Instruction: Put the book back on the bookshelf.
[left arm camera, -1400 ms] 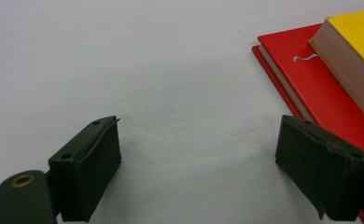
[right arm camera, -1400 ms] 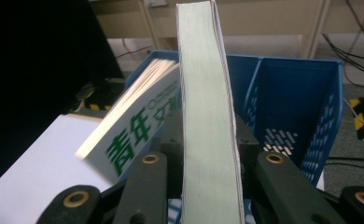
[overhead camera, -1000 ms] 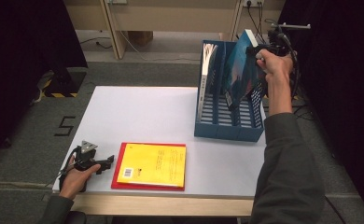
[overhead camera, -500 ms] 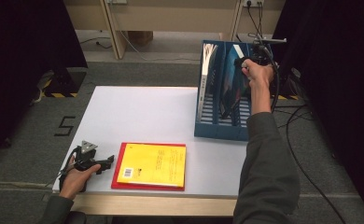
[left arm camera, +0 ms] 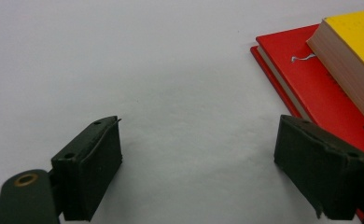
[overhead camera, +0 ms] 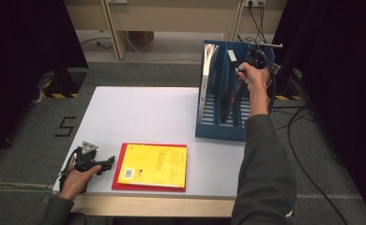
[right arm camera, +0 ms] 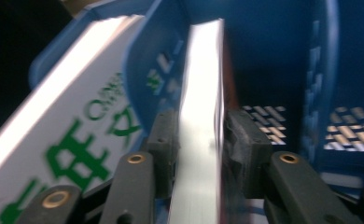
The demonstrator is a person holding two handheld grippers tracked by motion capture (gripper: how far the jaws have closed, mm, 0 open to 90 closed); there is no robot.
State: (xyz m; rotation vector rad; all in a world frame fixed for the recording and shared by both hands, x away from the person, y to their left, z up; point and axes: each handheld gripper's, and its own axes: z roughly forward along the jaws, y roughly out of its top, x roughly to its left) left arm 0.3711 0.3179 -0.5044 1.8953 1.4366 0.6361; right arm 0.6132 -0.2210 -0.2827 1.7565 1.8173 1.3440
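Right gripper (right arm camera: 199,140): jaws either side of a book (right arm camera: 199,116) standing on edge inside the blue file rack (overhead camera: 209,126); they have just been easing apart, and the pads look barely against the covers. In the next slot, a white book with green lettering (right arm camera: 63,154). Left gripper (left arm camera: 199,172): jaws wide, holding nothing, well apart from the rack, just beside a yellow book (overhead camera: 154,165) lying on a red book (left arm camera: 306,88).

The blue file rack (overhead camera: 221,126) and stacked books (overhead camera: 153,166) stand around a broad bare tabletop (overhead camera: 139,115).
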